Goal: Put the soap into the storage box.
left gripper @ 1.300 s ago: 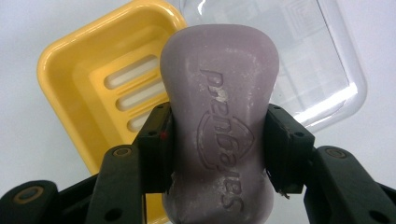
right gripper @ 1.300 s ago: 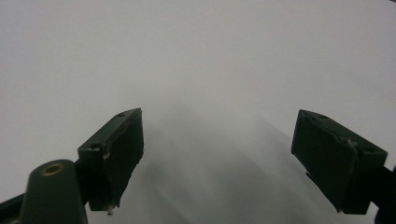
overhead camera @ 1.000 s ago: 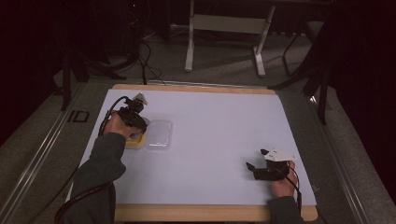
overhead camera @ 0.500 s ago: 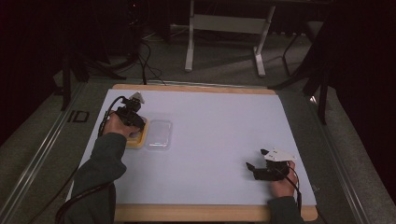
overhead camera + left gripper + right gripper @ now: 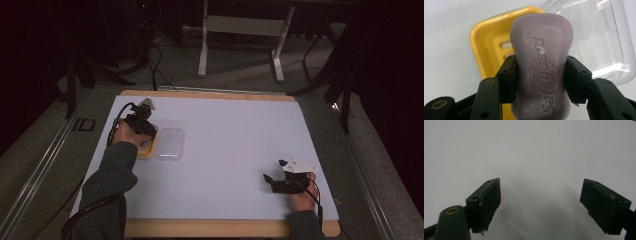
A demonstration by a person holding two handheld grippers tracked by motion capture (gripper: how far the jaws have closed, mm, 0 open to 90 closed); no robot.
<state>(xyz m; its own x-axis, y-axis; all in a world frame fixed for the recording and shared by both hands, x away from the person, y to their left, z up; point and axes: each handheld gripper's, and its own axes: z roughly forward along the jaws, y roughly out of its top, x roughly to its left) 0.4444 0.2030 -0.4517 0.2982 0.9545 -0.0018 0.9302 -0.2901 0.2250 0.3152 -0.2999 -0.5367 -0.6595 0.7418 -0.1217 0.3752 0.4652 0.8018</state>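
A purple bar of soap (image 5: 541, 65) with embossed lettering is clamped between the two pads of my left gripper (image 5: 540, 75), just above a yellow soap dish (image 5: 490, 47). In the high view that left gripper (image 5: 145, 136) points down over the yellow dish (image 5: 148, 150) at the table's left, with the soap hidden under it. A clear plastic lid (image 5: 596, 37) lies right beside the dish, also seen as the clear lid (image 5: 170, 145) from above. My right gripper (image 5: 540, 205) rests low over bare white table with its jaws wide apart and nothing between them; from above, the right gripper (image 5: 274, 172) sits near the front right.
The white table top (image 5: 235, 135) has a wooden rim at front and back. A cable runs from the left gripper off the table's left edge. A metal stand and dark floor lie beyond the far edge.
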